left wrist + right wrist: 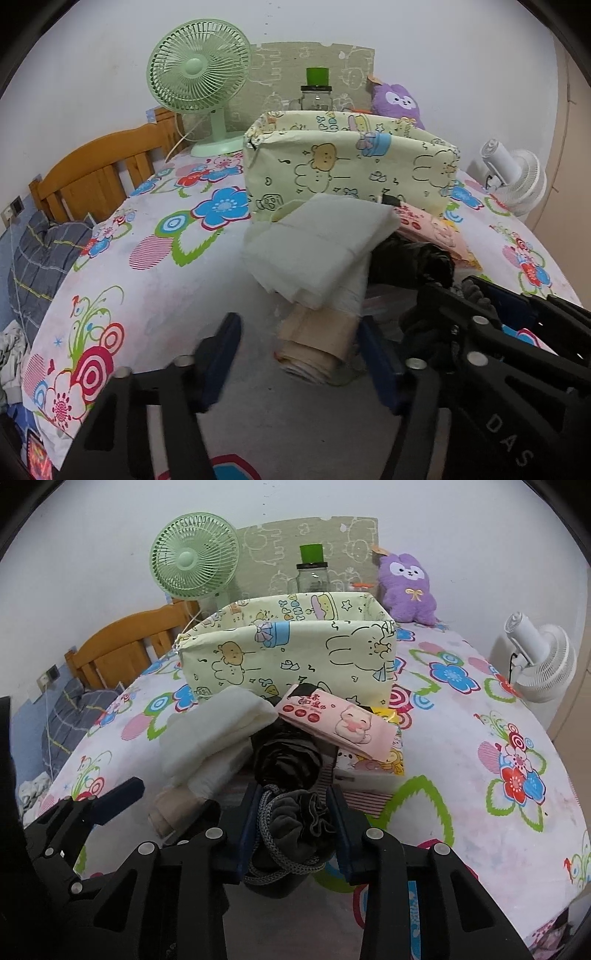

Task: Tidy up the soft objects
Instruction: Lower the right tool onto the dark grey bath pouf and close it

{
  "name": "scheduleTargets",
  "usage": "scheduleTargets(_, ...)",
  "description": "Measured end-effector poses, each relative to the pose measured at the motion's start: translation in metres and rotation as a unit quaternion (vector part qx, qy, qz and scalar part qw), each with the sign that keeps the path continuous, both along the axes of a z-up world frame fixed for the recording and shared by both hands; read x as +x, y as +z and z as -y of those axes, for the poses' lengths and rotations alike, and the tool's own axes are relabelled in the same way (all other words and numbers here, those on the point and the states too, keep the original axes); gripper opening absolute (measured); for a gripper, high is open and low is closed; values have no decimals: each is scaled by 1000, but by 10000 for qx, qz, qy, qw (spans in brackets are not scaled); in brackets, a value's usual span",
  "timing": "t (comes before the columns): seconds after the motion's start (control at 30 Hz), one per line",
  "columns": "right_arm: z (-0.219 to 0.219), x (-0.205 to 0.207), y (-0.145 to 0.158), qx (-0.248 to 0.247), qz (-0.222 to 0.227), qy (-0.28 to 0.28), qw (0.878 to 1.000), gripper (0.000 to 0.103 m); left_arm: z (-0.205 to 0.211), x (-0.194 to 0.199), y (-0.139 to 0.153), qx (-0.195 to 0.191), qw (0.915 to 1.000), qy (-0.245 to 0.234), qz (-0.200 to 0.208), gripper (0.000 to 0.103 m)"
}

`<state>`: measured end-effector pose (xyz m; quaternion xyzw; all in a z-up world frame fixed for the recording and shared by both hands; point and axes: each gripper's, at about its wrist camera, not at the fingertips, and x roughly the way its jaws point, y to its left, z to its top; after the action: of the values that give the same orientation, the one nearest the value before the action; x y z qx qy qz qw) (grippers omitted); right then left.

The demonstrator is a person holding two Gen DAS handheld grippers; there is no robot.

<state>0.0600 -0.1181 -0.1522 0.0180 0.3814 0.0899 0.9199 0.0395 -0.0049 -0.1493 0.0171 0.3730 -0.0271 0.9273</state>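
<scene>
Left wrist: left gripper (299,354) spread apart around the beige roll (317,339), pads clear of it; folded white cloth (317,243) stacked above, fabric bin (347,166) behind

Right wrist: right gripper (293,830) clamped on the grey drawstring pouch (291,827) (barely glimpsed from the left); pink wipes pack (340,723) plainly visible before the bin, on the floral sheet (480,812)

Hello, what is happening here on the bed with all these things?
A person with a gripper in each hand is sorting a pile of soft things on a flowered bedsheet. The right gripper is shut on a grey drawstring pouch. The left gripper sits open around a beige roll, its pads not pressing it. The cartoon-print fabric box behind the pile looks empty from here.
</scene>
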Motion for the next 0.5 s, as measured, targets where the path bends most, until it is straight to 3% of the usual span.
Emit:
scheduleTargets(0.03, 0, 0, 0, -1, -5, 0, 10000, 39, 1, 0, 0, -2, 10000, -9, -13, 46)
scheduleTargets(0.2, 1, -2, 1, 8, 10, -3, 10000, 39, 3, -6, 3, 2, 10000, -49, 17, 33)
scheduleTargets(0.27, 1, -3, 2, 12, 40, -9, 10000, 39, 5, -10, 5, -16, 9999, -99, 53, 22)
scheduleTargets(0.5, 4, -11, 9, 43, 134, -15, 9999, 39, 13, -19, 13, 10, 9996, -214, 209, 15)
